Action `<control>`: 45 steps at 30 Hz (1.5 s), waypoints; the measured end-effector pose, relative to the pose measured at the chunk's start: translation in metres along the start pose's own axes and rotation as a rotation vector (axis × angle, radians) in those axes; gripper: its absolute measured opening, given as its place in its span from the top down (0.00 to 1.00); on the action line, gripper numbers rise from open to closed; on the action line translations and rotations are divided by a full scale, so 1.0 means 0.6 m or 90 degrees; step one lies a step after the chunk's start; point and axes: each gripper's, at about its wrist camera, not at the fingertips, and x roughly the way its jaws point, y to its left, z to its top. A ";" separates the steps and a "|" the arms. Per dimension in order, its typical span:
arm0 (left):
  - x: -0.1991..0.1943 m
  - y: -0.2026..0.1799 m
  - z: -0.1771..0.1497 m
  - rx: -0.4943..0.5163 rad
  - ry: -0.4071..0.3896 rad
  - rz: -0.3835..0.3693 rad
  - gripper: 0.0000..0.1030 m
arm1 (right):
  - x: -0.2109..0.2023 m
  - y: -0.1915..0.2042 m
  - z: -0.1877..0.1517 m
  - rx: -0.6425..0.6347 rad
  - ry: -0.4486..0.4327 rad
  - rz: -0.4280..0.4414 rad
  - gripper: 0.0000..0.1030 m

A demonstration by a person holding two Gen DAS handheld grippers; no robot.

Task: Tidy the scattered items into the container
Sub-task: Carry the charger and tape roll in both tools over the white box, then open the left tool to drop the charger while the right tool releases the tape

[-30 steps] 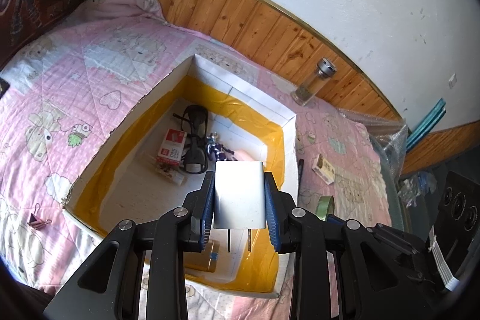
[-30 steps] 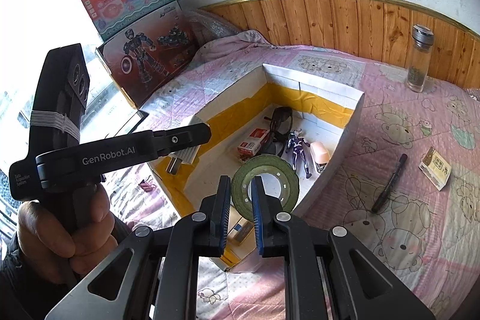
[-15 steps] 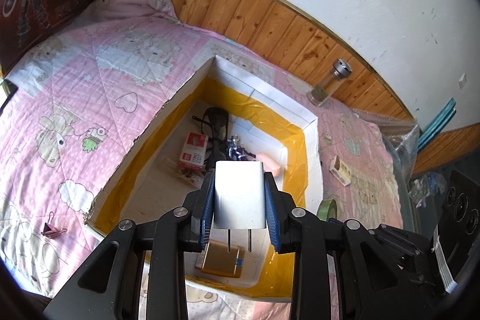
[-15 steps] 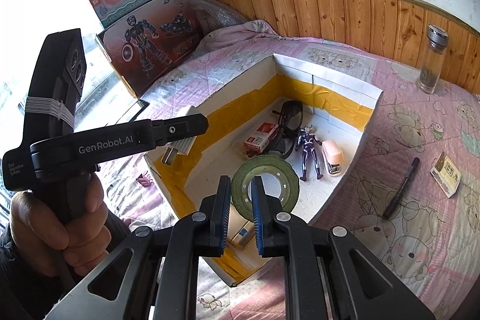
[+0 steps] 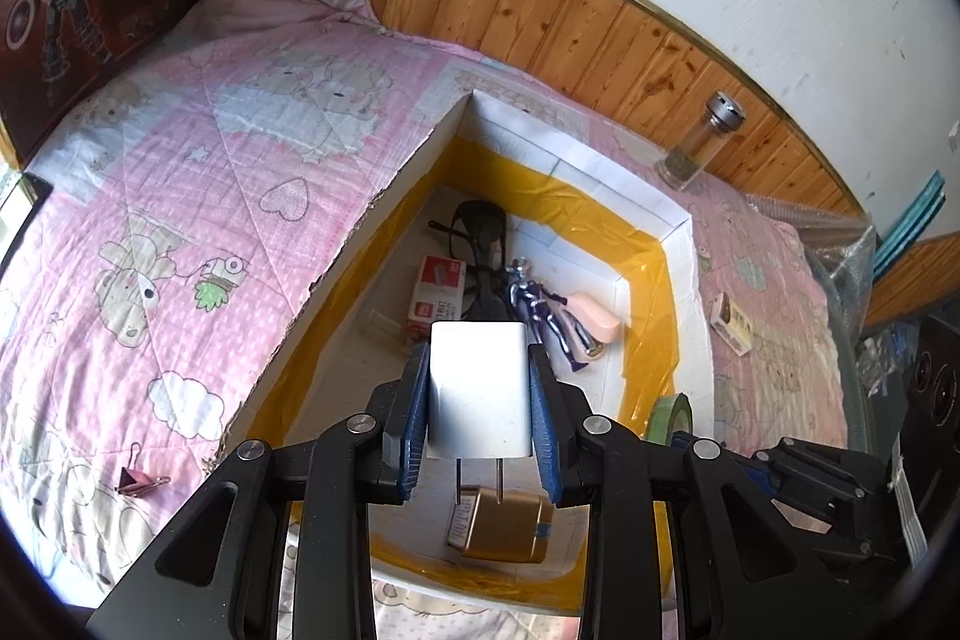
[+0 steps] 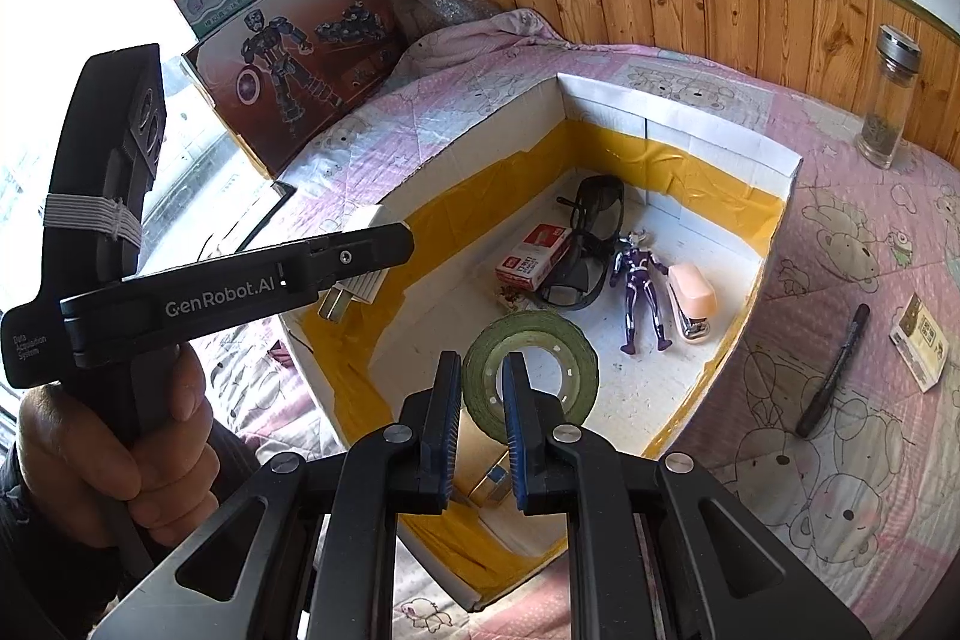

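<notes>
A white cardboard box lined with yellow tape lies on the pink quilt. My left gripper is shut on a white plug charger, prongs pointing back, held above the box's near end. My right gripper is shut on a green tape roll, also over the box. Inside lie black sunglasses, a red and white packet, a purple figure, a pink stapler and a gold box. In the right wrist view the left gripper shows with its charger, gripped by a hand.
On the quilt to the right lie a black pen and a small card packet. A glass bottle stands by the wood panelling. A pink binder clip lies left of the box. Toy cartons lean at the far left.
Both grippers have moved forward and down toward the box with their loads; the box and its contents look larger and nearer. Both grips are unchanged.
</notes>
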 end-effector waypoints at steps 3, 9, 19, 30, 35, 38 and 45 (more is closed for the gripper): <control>0.010 0.003 0.001 0.007 0.009 0.012 0.69 | 0.012 -0.003 0.004 0.007 0.010 0.003 0.85; 0.032 0.007 -0.001 0.016 0.036 0.031 0.69 | 0.036 -0.007 0.014 0.009 0.034 -0.003 0.85; 0.051 0.013 0.001 0.033 0.058 0.074 0.69 | 0.087 -0.009 0.029 -0.017 0.088 -0.031 0.85; 0.057 0.031 0.007 0.006 0.068 0.086 0.54 | 0.114 -0.035 0.037 0.004 0.115 -0.033 0.83; 0.052 0.030 0.009 0.001 0.069 0.079 0.54 | 0.106 -0.042 0.034 0.021 0.109 -0.023 0.78; 0.051 0.022 0.007 0.007 0.070 0.078 0.54 | 0.102 -0.038 0.033 0.019 0.105 -0.020 0.78; 0.041 0.005 0.003 0.020 0.069 0.078 0.54 | 0.090 -0.030 0.032 0.008 0.098 -0.016 0.78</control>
